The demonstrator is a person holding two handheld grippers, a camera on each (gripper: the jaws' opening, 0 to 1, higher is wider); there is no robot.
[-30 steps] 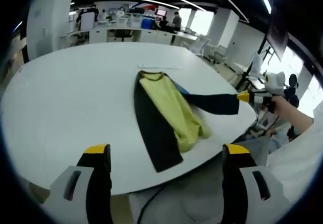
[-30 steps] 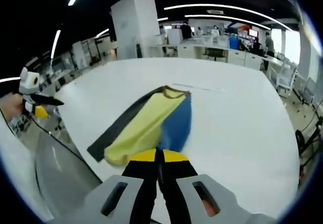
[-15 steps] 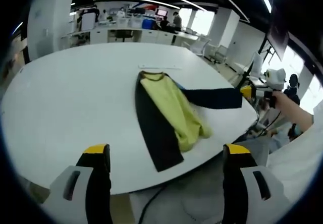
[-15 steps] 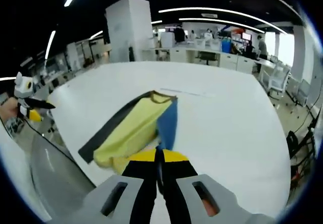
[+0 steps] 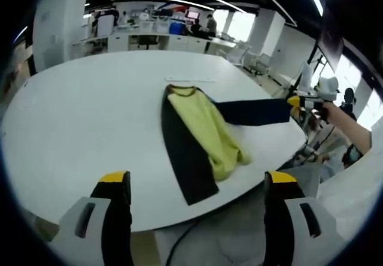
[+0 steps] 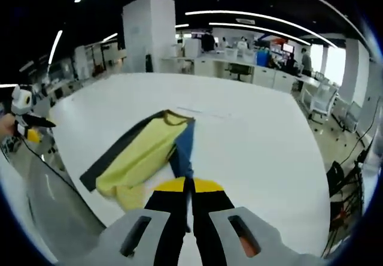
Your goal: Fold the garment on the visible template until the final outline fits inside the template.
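Observation:
A garment with a yellow body (image 5: 206, 128) and dark sleeves lies on the white round table (image 5: 78, 122), collar toward the far side. One dark sleeve (image 5: 185, 158) lies flat along the body's left. The other sleeve (image 5: 251, 111) is stretched out to the right, and my right gripper (image 5: 297, 102) is shut on its cuff near the table's edge. In the right gripper view the jaws (image 6: 188, 185) are closed on this blue sleeve (image 6: 183, 152), with the yellow body (image 6: 140, 158) to its left. My left gripper (image 5: 197, 185) stands open over the near table edge, holding nothing.
A thin pale strip (image 5: 188, 79) lies on the table just beyond the collar, also seen as a strip (image 6: 200, 112). The table's near edge (image 5: 149, 221) drops to a grey floor. Office desks (image 5: 143, 38) and chairs stand behind. A person's arm (image 5: 350, 134) is at right.
My right gripper has drawn the sleeve farther out and away from the body, so it stretches straighter and tauter. The left gripper and the rest of the garment have stayed put.

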